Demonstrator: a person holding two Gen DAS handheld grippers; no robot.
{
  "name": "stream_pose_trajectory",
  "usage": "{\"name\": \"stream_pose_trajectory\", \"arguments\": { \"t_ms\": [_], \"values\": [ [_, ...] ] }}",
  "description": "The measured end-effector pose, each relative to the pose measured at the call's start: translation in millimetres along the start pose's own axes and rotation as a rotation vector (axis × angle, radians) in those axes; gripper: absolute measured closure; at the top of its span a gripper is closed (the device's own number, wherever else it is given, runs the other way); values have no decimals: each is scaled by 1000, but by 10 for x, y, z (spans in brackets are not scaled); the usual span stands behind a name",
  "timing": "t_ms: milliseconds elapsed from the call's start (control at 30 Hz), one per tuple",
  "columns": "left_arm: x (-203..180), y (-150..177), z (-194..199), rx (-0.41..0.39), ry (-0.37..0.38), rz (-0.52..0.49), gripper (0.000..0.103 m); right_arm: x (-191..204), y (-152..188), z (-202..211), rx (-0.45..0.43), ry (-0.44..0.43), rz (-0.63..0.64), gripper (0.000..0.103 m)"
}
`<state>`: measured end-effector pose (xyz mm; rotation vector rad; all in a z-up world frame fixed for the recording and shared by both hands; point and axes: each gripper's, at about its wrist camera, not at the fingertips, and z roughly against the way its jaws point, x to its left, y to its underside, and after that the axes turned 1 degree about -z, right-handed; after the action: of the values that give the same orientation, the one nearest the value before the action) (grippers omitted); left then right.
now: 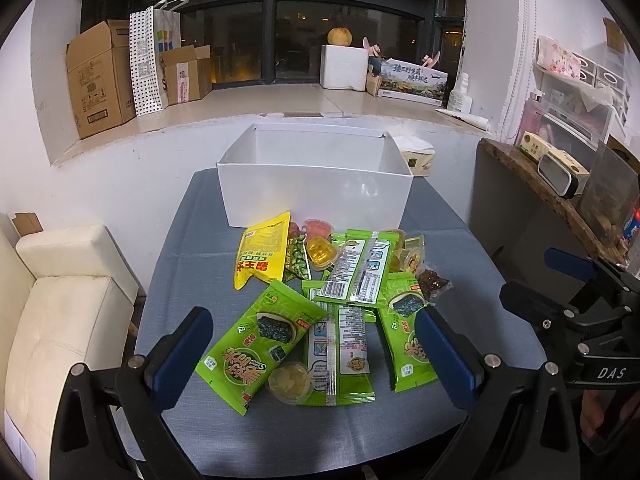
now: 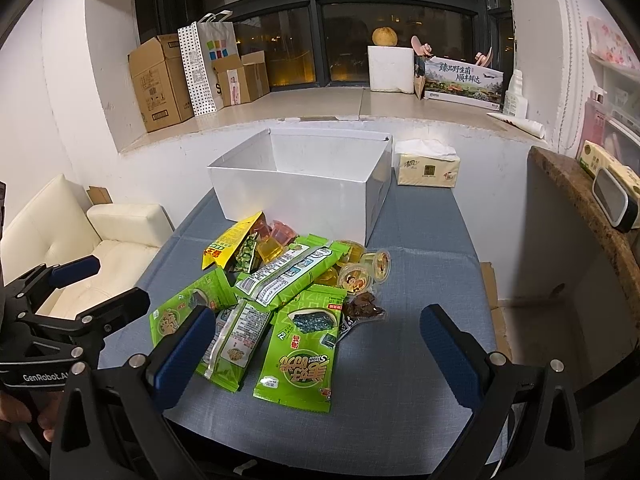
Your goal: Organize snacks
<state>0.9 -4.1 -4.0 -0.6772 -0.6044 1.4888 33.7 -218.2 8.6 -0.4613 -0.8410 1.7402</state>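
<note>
A: Left wrist view: why is the snack pile heaped mid-table?

B: Probably dumped for sorting; the white box waits empty at the far edge.

A: And the tongs?

B: Left gripper and right gripper both gape wide, holding nothing, poised over the near edge, seemingly choosing a packet.

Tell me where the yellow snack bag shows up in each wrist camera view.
Left wrist: yellow snack bag left of centre, at the pile's far left.
Right wrist: yellow snack bag left of centre, at the pile's far left edge.
Shared landmark: white box just behind it.
</note>
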Motion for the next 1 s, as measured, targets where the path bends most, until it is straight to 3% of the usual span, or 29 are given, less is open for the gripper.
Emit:
{"name": "stream_pose_trajectory", "arguments": {
  "t_ms": [467, 667, 800, 1000],
  "values": [
    [72, 5, -48, 6, 58, -10, 0, -2, 9, -13, 2, -2, 1, 0],
    [240, 75, -262, 12, 107, -154, 0, -15, 7, -19, 5, -4, -4, 0],
    [447, 165, -626, 80, 128, -264, 0, -19, 19, -37, 10, -6, -6, 0],
    [673, 330, -1149, 216, 257, -401, 0, -24, 36, -73, 19, -9, -9, 0]
  ]
}}
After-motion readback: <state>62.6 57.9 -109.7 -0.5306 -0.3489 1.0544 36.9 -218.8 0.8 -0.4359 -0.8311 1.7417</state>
